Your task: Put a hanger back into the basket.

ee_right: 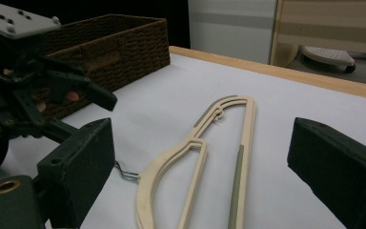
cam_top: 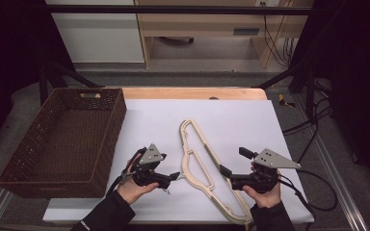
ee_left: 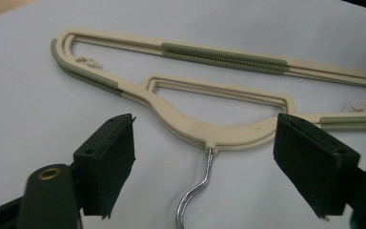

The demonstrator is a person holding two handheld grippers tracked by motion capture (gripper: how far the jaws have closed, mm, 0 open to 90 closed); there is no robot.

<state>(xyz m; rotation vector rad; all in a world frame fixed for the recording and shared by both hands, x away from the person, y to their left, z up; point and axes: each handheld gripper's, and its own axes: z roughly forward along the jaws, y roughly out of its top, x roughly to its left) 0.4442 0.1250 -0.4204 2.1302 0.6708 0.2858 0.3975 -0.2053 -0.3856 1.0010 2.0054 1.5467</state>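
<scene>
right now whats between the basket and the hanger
In the high view, the left gripper and bare white sheet lie between the basket and the hanger.

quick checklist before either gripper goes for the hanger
1. Left gripper open, jaws spread either side of the silver wire hook: ok.
2. Right gripper open, facing the cream plastic hanger: ok.
3. Hanger lying flat on the white table sheet, not yet held: ok.
4. Whether it is one hanger or two stacked: cannot tell.
5. Brown woven basket empty, set apart from the hanger: ok.
</scene>
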